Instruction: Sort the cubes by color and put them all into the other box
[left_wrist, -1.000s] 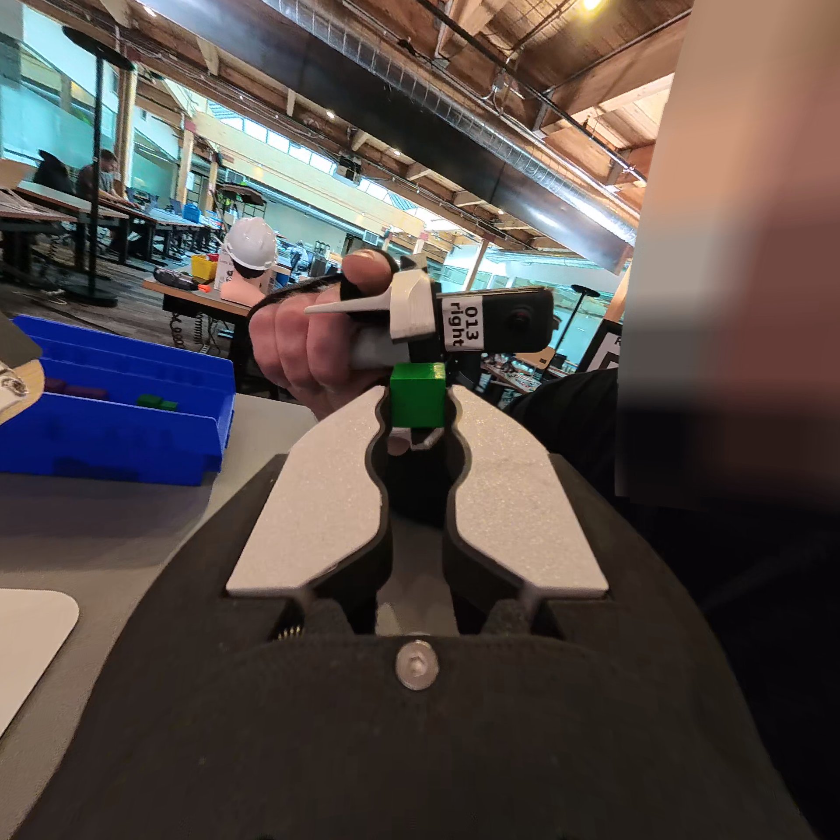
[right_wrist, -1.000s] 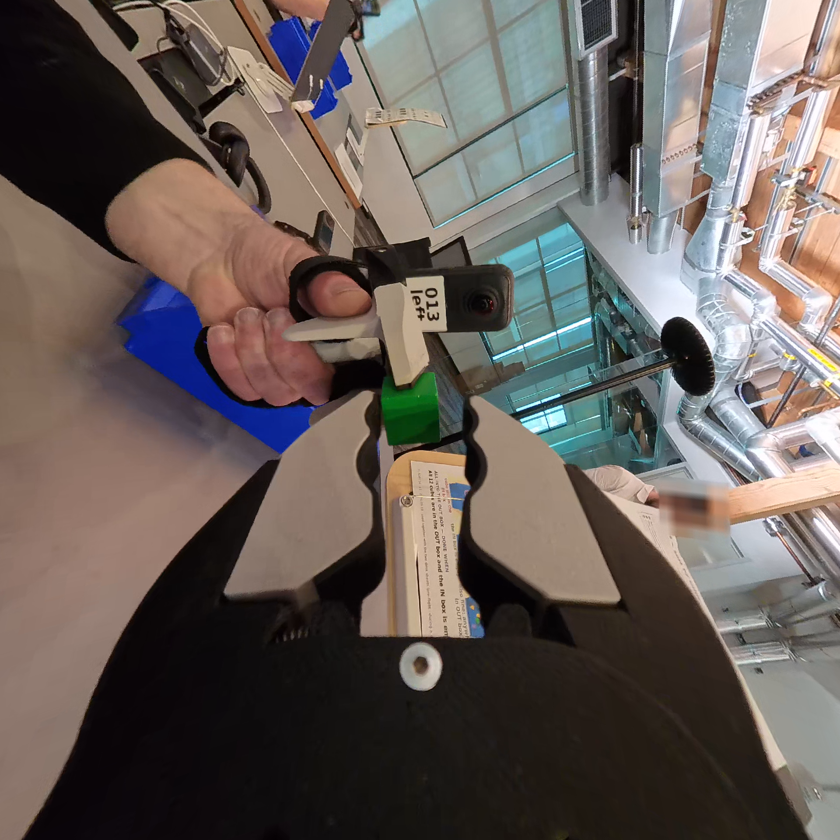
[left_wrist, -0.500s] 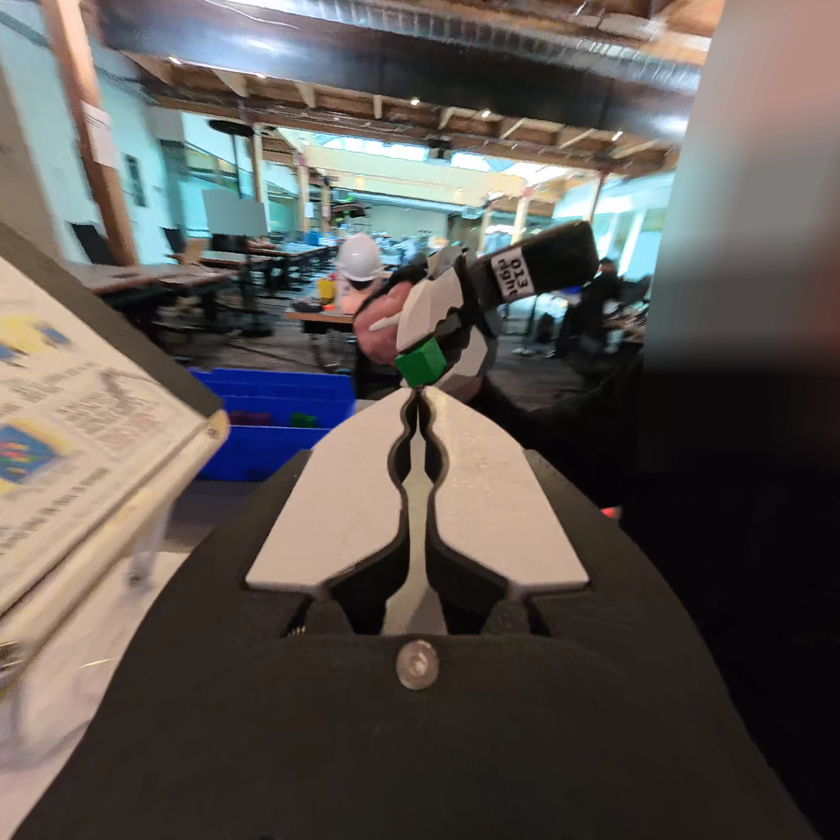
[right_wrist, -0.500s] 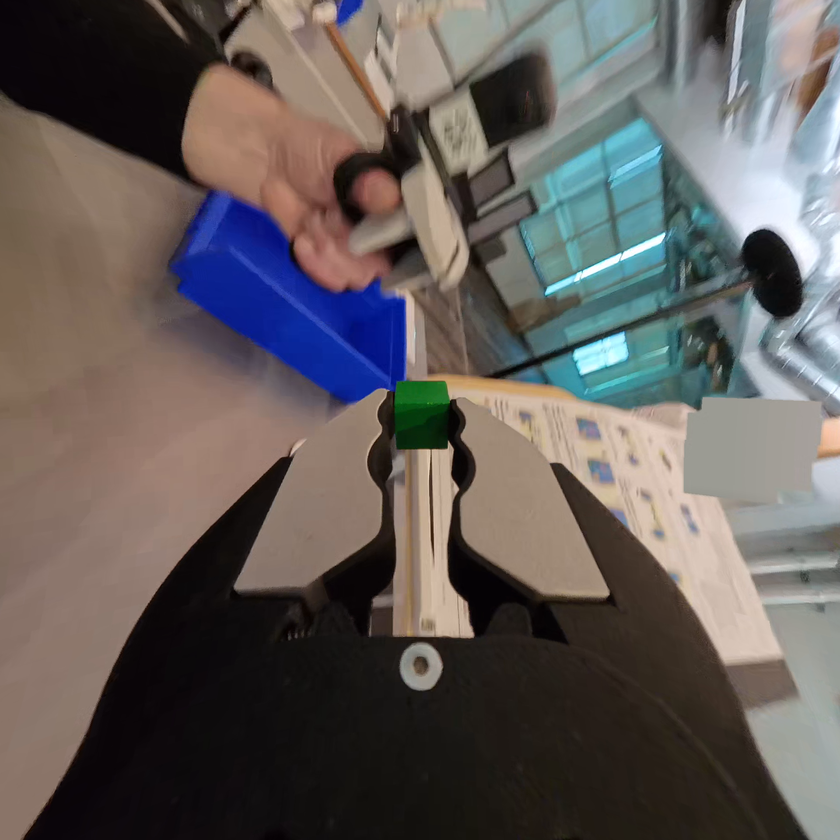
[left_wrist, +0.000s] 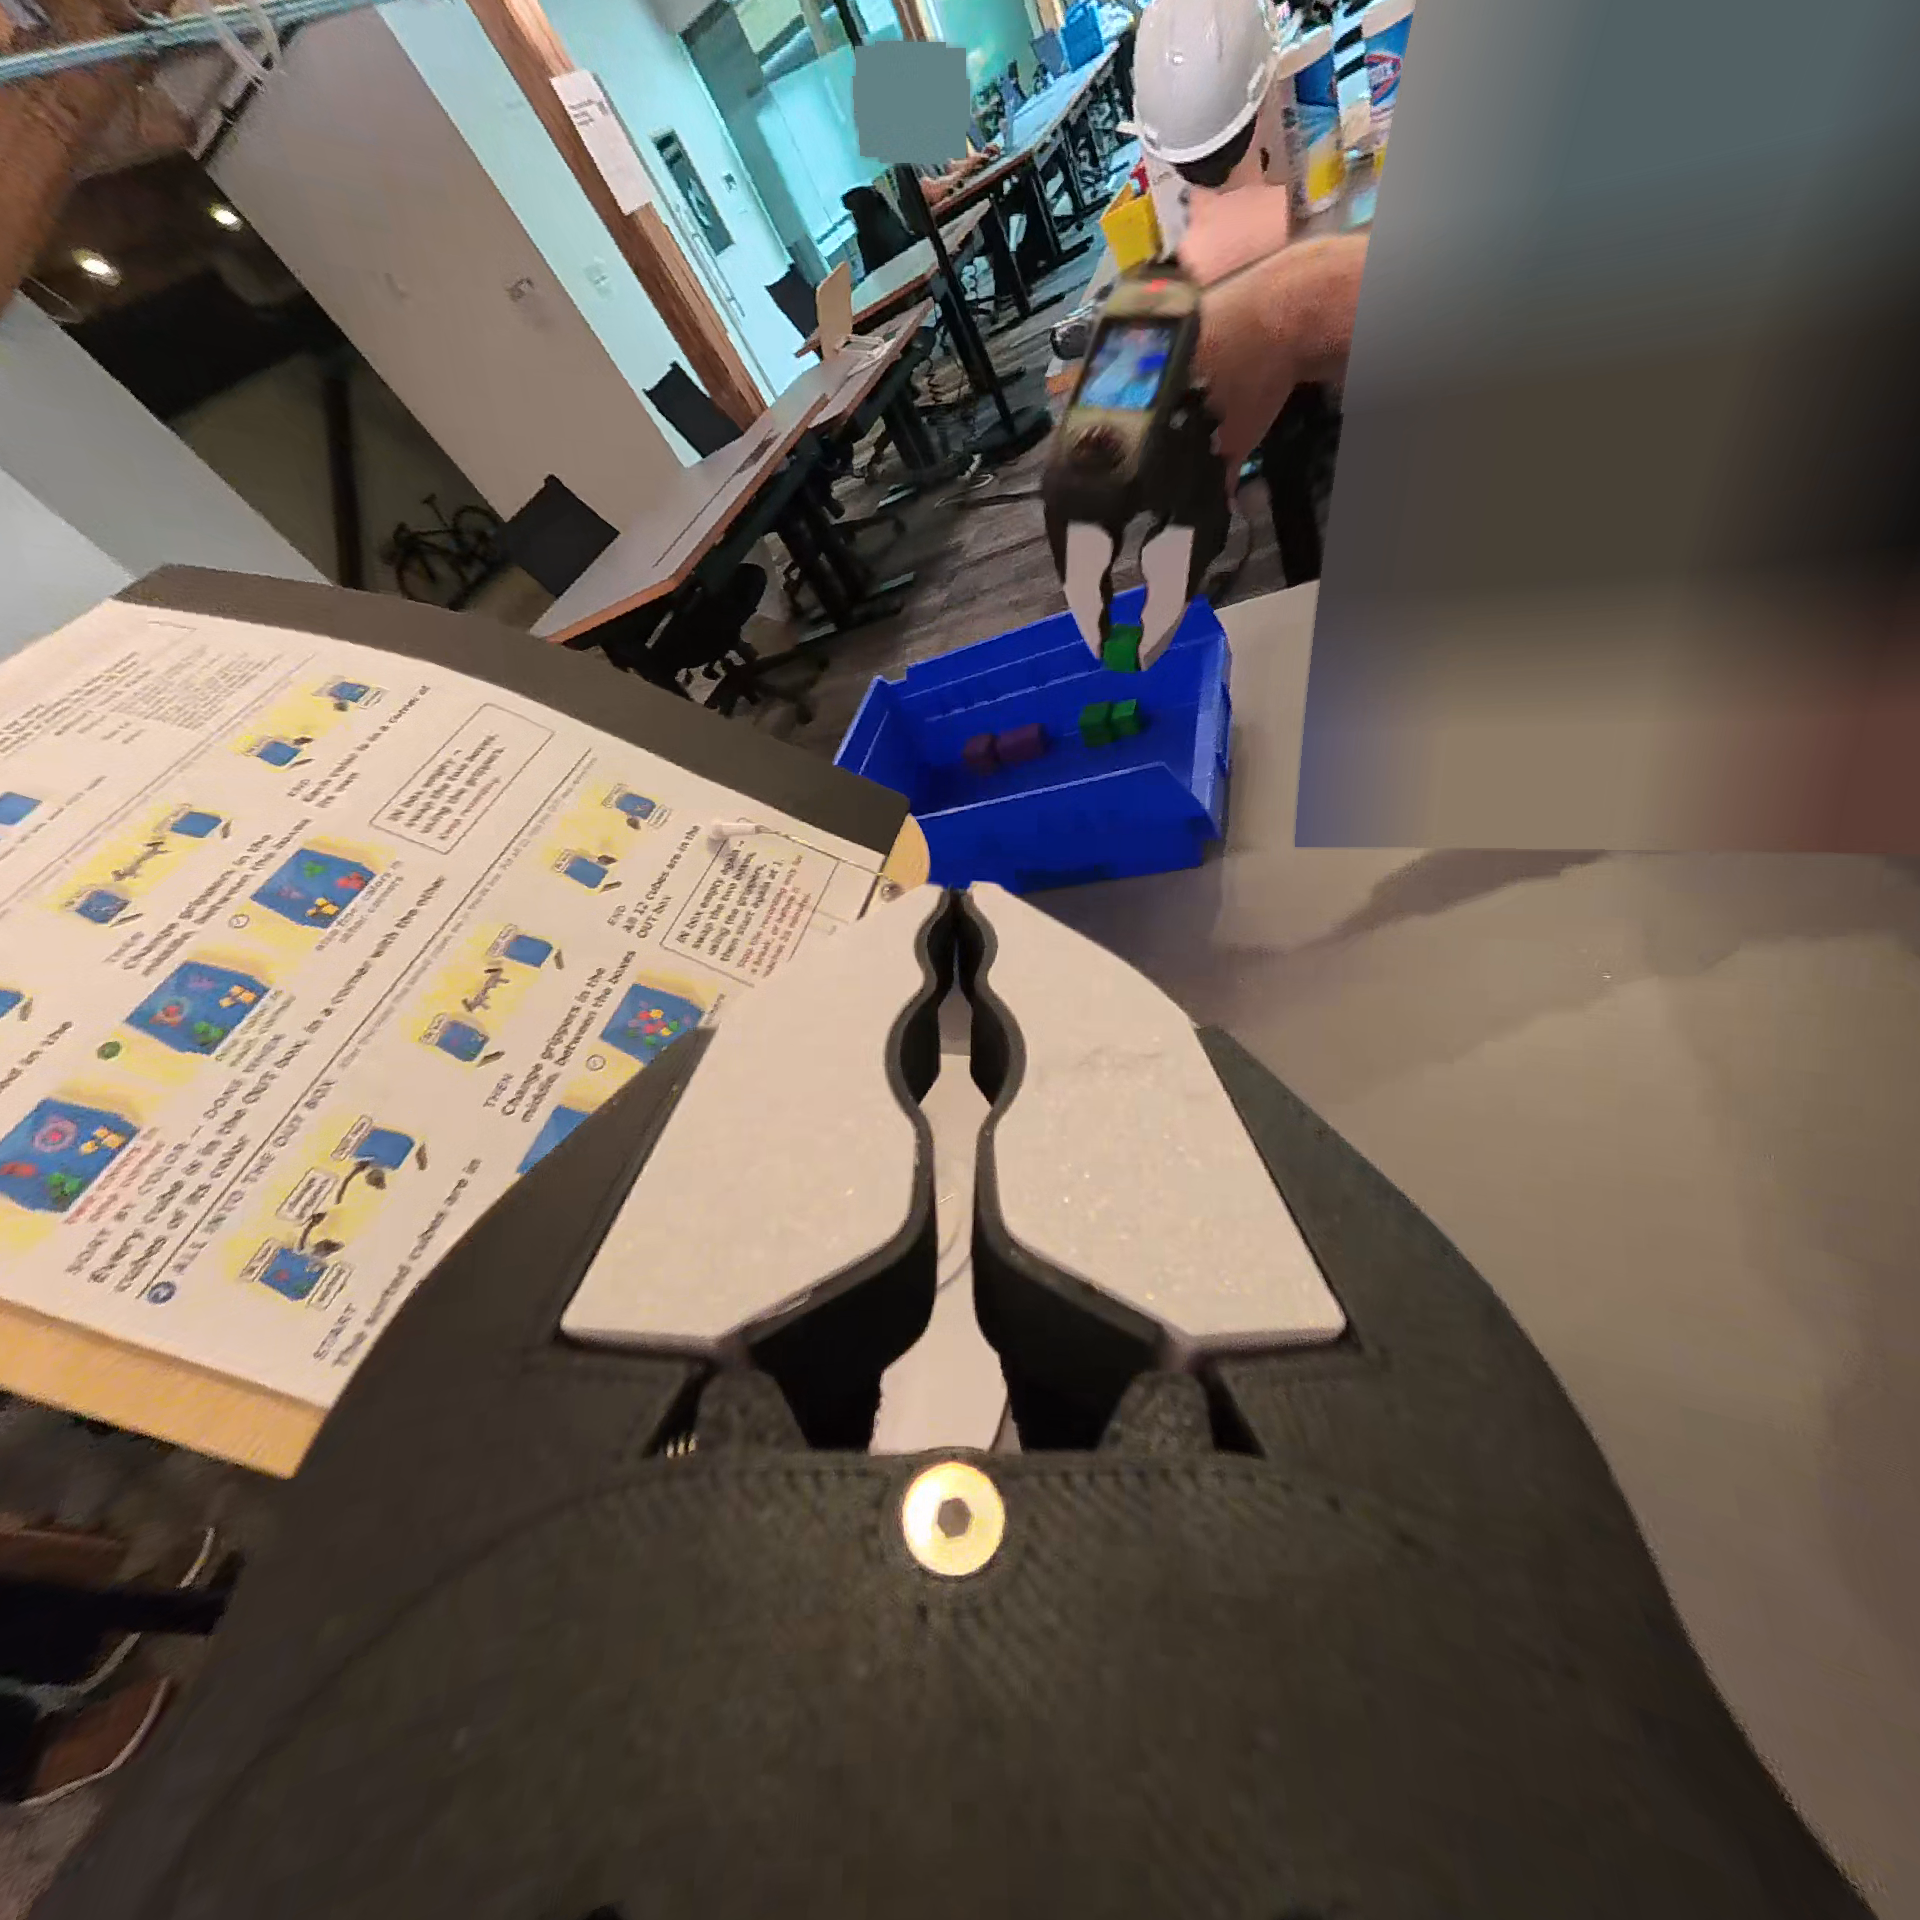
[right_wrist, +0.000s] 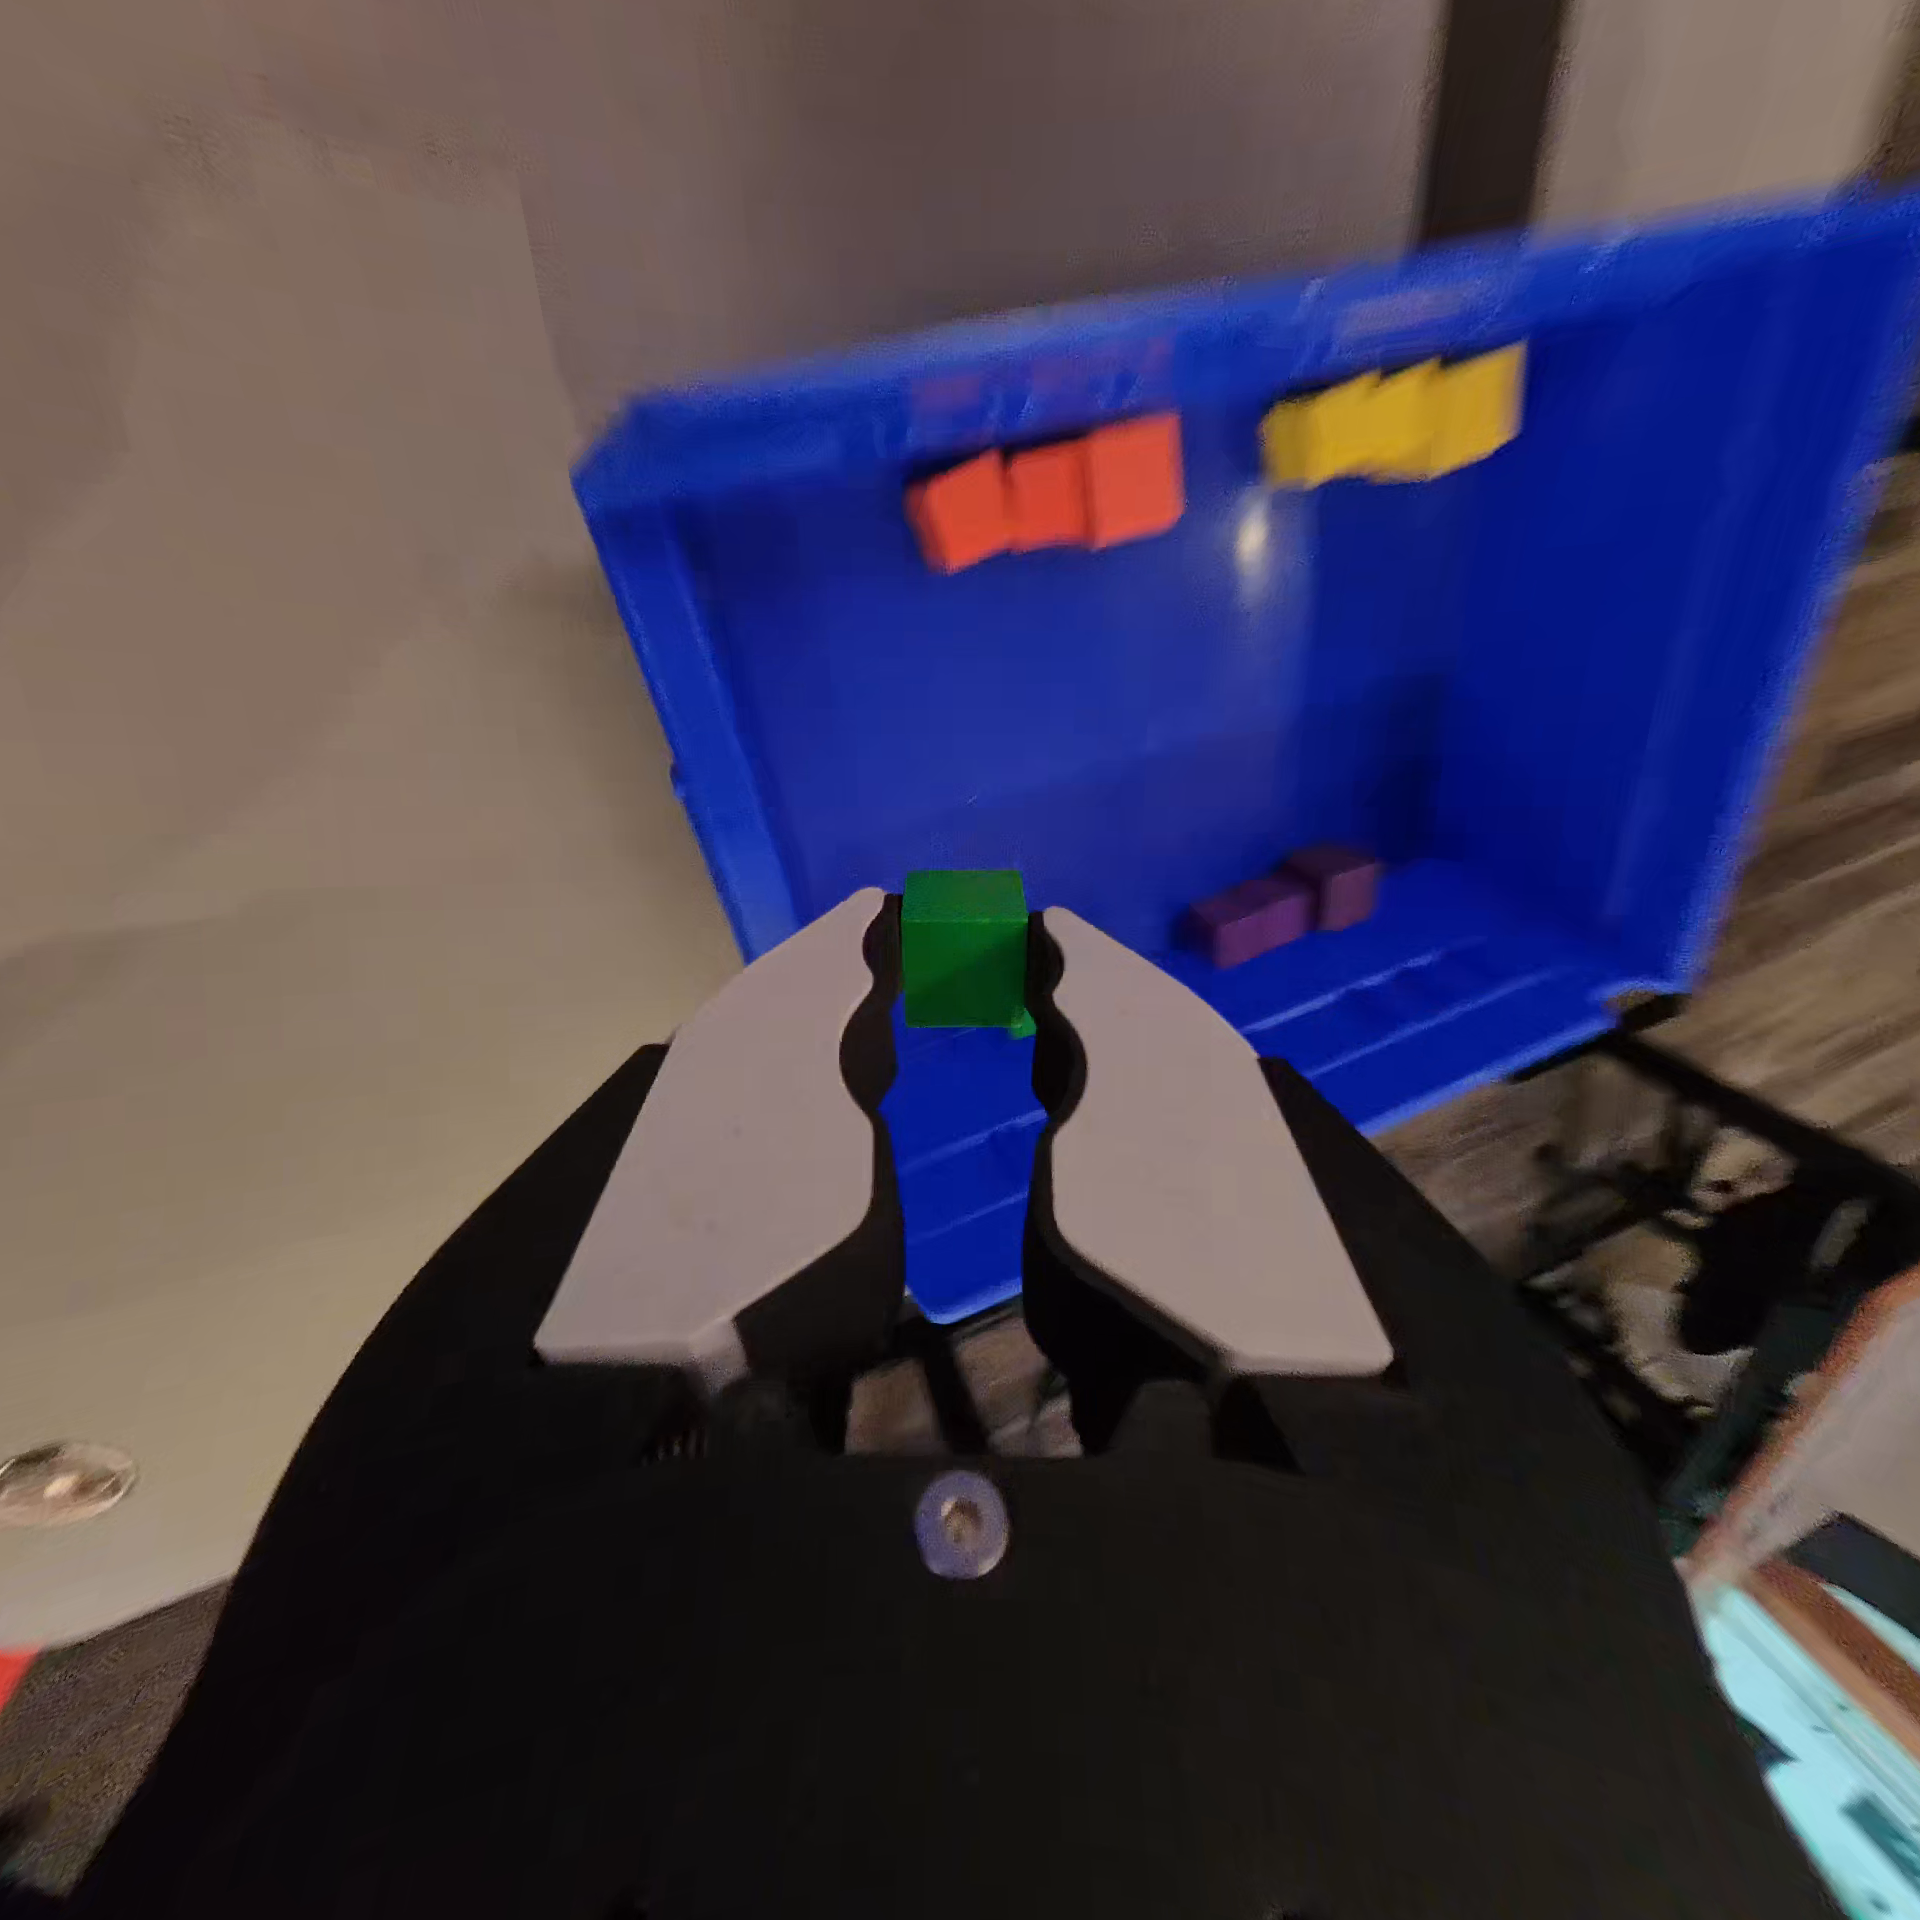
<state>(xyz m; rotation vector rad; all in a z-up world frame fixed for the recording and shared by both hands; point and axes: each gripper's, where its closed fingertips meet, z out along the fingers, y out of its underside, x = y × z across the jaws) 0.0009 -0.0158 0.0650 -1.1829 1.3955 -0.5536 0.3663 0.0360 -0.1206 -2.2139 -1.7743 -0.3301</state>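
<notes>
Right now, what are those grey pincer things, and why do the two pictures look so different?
They are grabbing tools, one in each of a person's hands. Each tool carries a camera looking along its two fingers, so you get one picture per tool.

In the right tool's picture, the right tool pinches a green cube above a blue box. Inside the box sit red cubes, yellow cubes and purple cubes, each colour in its own group.

The left tool's picture is taken from farther back. The left tool is shut and holds nothing. Beside it lies a picture sheet on a board. Far off you see the same box on the grey table, with green cubes already inside, under the cube being carried.
</notes>
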